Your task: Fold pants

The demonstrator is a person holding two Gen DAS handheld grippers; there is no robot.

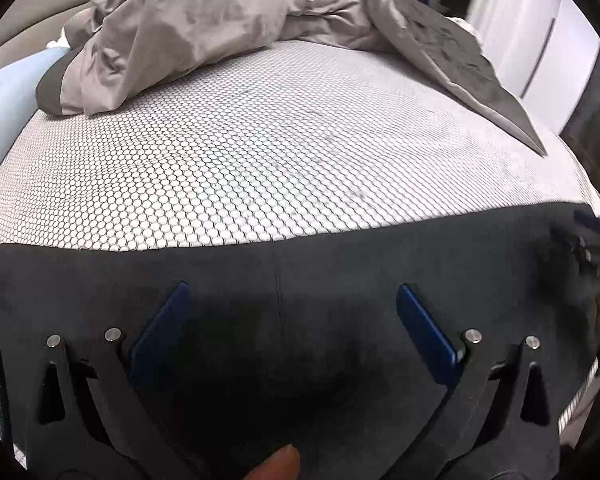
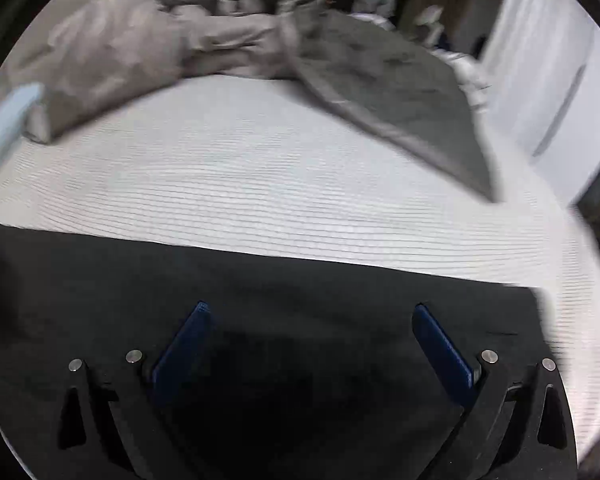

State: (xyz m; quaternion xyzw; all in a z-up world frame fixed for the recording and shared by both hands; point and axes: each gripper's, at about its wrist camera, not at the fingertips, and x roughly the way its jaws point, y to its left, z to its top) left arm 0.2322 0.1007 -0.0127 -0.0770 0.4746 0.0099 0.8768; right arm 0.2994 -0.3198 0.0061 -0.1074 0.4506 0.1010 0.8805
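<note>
- Left wrist view: the left gripper [image 1: 292, 300] has its two blue fingers [image 1: 162, 330] spread wide apart, with nothing clamped between them.
- The black pants [image 1: 340, 256] lie flat directly under and ahead of the fingers, filling the gap between them; a seam line runs through the middle of that gap.
- The far edge of the pants lies just past the fingertips, on a white mattress cover with a honeycomb pattern [image 1: 260, 152].
- Well beyond the fingertips, a crumpled grey duvet [image 1: 172, 28] lies across the far side of the cover; one flap of it reaches forward on the right-finger side.
- A pale blue item [image 1: 8, 96] sits at the far left; what it is cannot be told.
- A fingertip of the person [image 1: 280, 462] shows at the bottom edge, behind the fingers.
- Right wrist view (motion-blurred): the right gripper [image 2: 310, 316] also has its blue fingers [image 2: 184, 344] fully apart, gripping nothing.
- The pants [image 2: 300, 288] lie flat beneath and between the fingers; the far edge runs across the view just ahead of the fingertips.
- The white mattress cover [image 2: 260, 184] extends beyond that edge, with the grey duvet [image 2: 140, 48] bunched at its far side, well apart from the fingertips.
</note>
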